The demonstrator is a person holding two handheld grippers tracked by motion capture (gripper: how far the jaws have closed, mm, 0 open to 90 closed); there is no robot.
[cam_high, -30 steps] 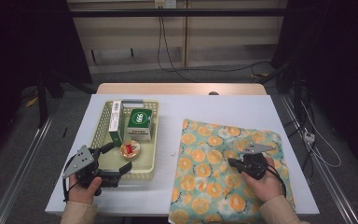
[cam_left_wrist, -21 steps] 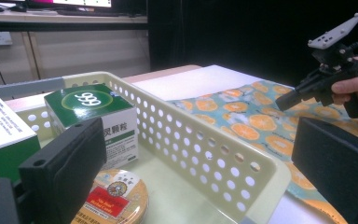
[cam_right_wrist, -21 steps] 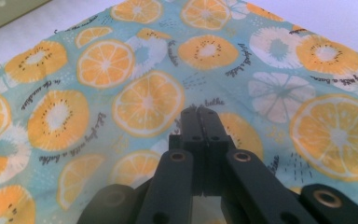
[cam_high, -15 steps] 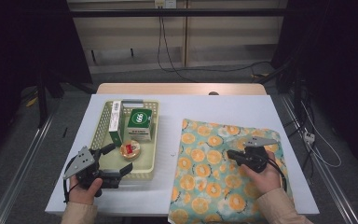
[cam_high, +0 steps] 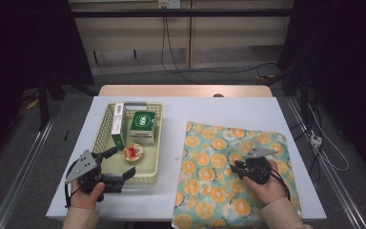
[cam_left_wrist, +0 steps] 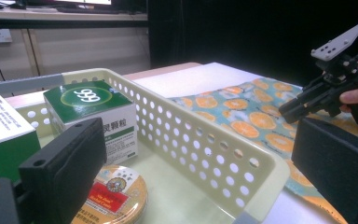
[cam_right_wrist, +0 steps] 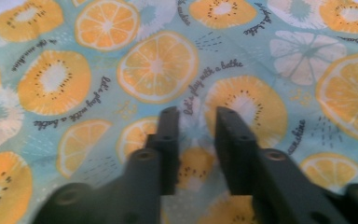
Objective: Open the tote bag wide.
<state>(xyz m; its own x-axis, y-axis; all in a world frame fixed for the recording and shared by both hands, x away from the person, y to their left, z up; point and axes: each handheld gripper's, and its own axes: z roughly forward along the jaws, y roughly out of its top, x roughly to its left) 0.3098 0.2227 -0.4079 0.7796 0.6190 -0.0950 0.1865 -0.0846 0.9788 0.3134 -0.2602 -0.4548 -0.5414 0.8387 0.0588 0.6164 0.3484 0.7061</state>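
The left hand-held gripper (cam_high: 116,168) sits at the near left of the table (cam_high: 219,112), its jaws spread wide across the near right corner of the pale yellow basket (cam_high: 153,143). Seen along those jaws, one is inside the basket above the round tin (cam_left_wrist: 114,198) and the other is outside its perforated wall; neither touches anything. Farther back in the basket stand a green and white box (cam_high: 143,126) and a taller narrow box (cam_high: 118,125) to its left. The right hand-held gripper (cam_high: 237,168) hovers low over the orange-print cloth (cam_high: 219,191), which lies flat on the right half of the table. Its jaws are nearly pressed together, with a narrow gap between them and no fabric pinched.
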